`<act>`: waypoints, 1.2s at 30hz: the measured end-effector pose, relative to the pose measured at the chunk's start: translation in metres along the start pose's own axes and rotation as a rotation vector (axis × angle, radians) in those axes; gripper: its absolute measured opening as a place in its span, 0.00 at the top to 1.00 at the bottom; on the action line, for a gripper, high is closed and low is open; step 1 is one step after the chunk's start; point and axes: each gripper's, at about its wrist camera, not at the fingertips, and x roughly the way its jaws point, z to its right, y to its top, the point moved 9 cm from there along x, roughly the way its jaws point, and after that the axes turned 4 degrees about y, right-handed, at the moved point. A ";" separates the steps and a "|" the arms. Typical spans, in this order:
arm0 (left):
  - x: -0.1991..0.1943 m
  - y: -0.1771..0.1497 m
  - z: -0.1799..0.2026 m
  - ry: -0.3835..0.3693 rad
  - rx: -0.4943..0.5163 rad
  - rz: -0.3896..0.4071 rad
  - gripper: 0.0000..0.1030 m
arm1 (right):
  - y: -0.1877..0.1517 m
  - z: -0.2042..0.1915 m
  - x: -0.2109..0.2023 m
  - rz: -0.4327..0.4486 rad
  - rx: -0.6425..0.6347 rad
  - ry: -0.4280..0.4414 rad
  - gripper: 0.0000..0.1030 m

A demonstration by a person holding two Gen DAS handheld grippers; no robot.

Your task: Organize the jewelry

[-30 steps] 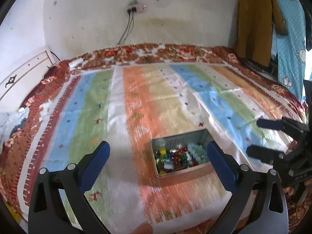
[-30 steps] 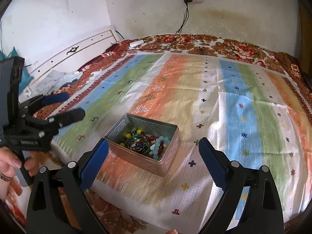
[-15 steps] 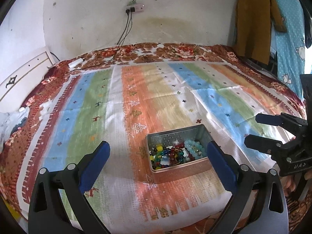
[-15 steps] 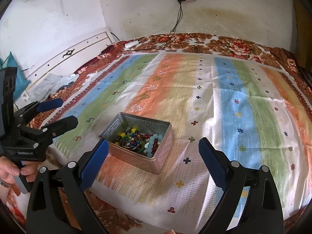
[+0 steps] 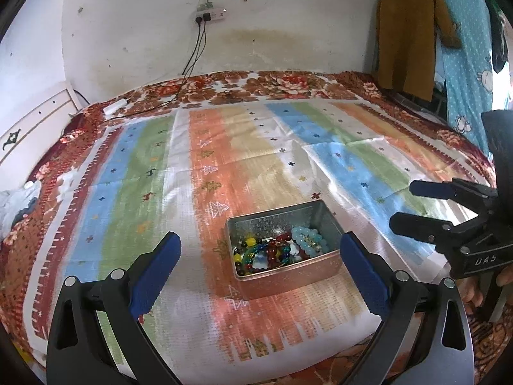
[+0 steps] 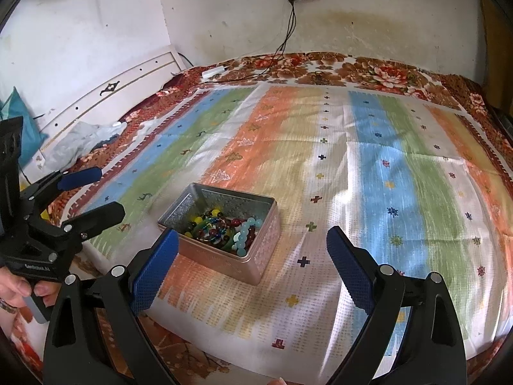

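Observation:
An open silver tin (image 5: 315,274) (image 6: 259,258) sits on the striped cloth (image 5: 224,173) (image 6: 368,173) near the bed's front edge. Inside it lies a heap of bead bracelets (image 5: 275,252) (image 6: 221,227): pale blue, red, green and yellow beads. My left gripper (image 5: 259,260) (image 6: 107,191) hangs open just in front of the tin, nothing between its blue pads. My right gripper (image 6: 253,250) (image 5: 400,203) is open too, to the right of the tin and a little above the cloth. Neither touches the tin.
A floral bedspread (image 5: 282,83) lies under the cloth. A white headboard (image 6: 105,96) runs along the left. Cables drop from a wall socket (image 5: 210,16) to a white plug (image 5: 114,106). Clothes (image 5: 407,32) hang at the right. A hand (image 6: 17,292) holds the left gripper.
Both grippers have drawn back and risen a little, so the tin sits lower and more centred in both views. Jaws have stayed open; the tin has not moved.

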 end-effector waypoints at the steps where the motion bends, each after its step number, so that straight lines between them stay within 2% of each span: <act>1: 0.001 0.000 0.001 0.007 0.007 -0.001 0.05 | 0.000 0.000 0.000 -0.001 0.002 0.000 0.09; 25: 0.000 0.000 -0.002 0.023 0.007 -0.002 0.05 | -0.002 -0.001 0.002 -0.010 0.005 0.001 0.09; 36: 0.003 -0.004 0.000 -0.013 -0.017 -0.029 0.05 | -0.005 -0.003 0.005 -0.017 -0.001 0.013 0.09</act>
